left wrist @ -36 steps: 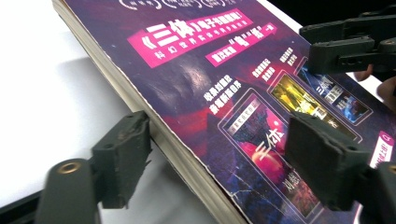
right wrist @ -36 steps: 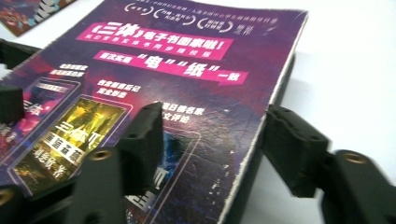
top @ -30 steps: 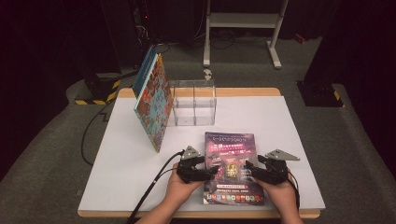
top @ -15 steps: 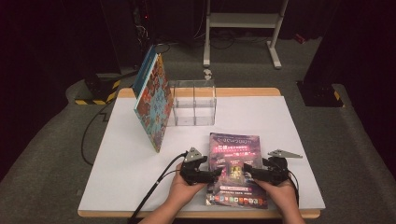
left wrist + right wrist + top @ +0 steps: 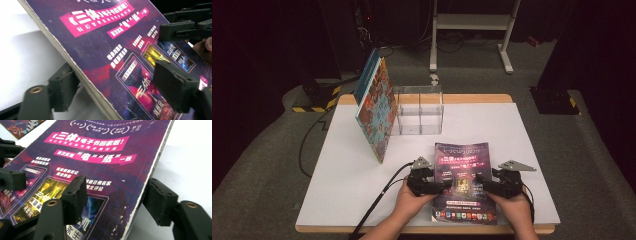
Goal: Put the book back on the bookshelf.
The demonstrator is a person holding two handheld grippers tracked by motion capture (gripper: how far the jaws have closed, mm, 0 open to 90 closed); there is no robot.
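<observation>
You've got the purple book (image 5: 463, 184) low in the frame's centre, front edge of the table (image 5: 337, 190). Left gripper (image 5: 443, 186) and right gripper (image 5: 479, 184) each straddle a side edge, jaws just closing in; can't tell if the pads actually press yet.

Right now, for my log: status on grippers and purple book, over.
Left gripper pinching purple book's left edge. Right gripper astride right edge, contact unclear. Both jaws just closing. Nothing in the way.

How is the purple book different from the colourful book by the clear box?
The purple book lies near the table's front edge, with a hand-held gripper at each side edge; the colourful book stands tilted, leaning against the clear box, untouched. The purple cover looks dark with pink banners; the colourful one is orange and teal. Both are thin paperbacks.
</observation>
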